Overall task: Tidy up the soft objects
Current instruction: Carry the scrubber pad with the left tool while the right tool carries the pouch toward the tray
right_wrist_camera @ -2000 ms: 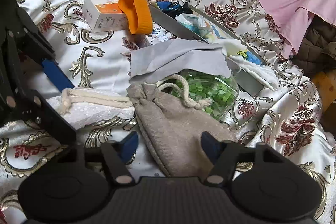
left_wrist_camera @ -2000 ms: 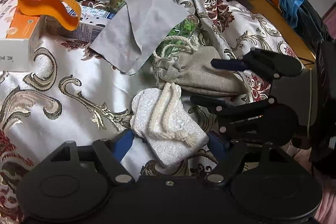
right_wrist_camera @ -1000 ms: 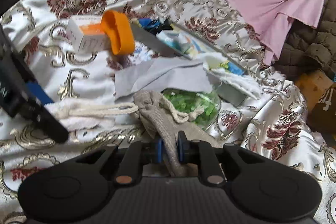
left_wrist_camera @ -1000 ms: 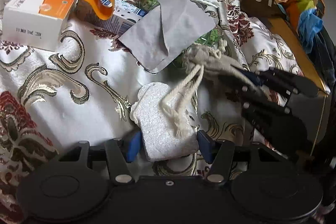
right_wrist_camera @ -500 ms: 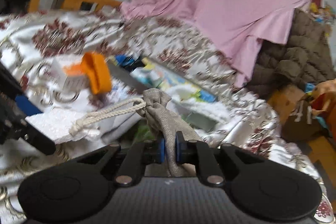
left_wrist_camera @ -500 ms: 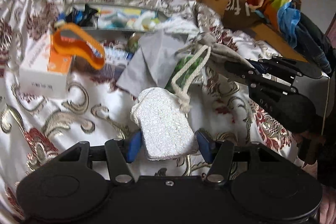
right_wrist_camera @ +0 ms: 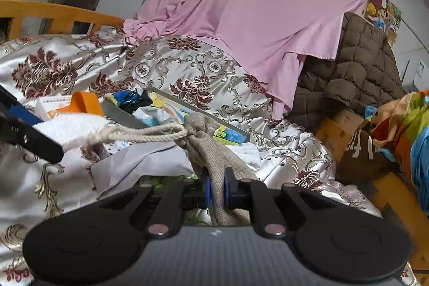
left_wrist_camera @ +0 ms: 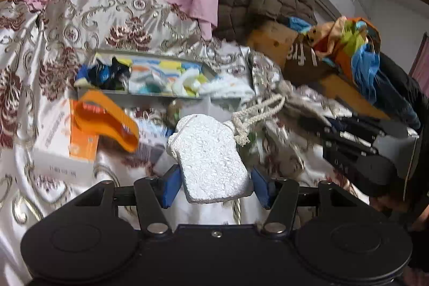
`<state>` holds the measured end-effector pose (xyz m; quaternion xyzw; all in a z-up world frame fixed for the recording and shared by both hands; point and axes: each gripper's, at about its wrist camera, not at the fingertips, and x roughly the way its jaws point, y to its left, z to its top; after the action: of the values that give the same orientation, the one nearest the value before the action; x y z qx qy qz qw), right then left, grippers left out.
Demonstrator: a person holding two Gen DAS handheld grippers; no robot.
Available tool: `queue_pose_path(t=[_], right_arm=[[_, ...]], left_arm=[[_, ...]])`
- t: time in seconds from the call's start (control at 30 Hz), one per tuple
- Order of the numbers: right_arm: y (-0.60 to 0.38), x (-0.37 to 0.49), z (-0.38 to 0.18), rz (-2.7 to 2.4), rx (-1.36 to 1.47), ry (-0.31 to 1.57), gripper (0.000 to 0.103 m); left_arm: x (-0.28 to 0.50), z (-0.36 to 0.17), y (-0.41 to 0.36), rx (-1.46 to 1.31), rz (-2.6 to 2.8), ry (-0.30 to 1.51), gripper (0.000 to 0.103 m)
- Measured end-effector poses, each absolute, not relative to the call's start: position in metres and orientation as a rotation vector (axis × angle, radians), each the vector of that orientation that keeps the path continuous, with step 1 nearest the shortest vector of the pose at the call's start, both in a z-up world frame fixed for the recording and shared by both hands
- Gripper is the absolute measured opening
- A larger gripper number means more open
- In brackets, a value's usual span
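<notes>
Over the bed (right_wrist_camera: 67, 63) | left gripper (left_wrist_camera: 214, 185) fingers clamp white pouch (left_wrist_camera: 211, 160); right gripper (right_wrist_camera: 217, 188) pinches burlap bag (right_wrist_camera: 211, 149) | cord (right_wrist_camera: 144, 134) links them | step: carrying both | next: tray (left_wrist_camera: 112, 91) at 11 o'clock, I judge.

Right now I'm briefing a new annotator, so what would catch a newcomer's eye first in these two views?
First, the white textured pouch, held up between the left gripper fingers, and the beige linen drawstring bag, pinched in the shut right gripper. A cream cord runs taut between them. Behind, an orange band lies over a white box on the floral satin cover, beside a tray of folded items.
</notes>
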<state>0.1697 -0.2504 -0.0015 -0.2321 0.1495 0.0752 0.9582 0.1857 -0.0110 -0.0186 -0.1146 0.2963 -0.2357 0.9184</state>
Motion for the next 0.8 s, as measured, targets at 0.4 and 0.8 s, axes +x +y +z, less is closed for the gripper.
queue_pose_path(t=[0.4,0.8], right_arm=[[-0.265,0.22,0.027,0.171,-0.47,0.269,0.011],[-0.272,0.316,0.043,0.159,-0.546,0.289,0.011]], left_arm=[[0.254,0.006,-0.012,-0.252,-0.459,0.524,0.059],[0.369,0.006,-0.017,-0.306,-0.421,0.559,0.058]])
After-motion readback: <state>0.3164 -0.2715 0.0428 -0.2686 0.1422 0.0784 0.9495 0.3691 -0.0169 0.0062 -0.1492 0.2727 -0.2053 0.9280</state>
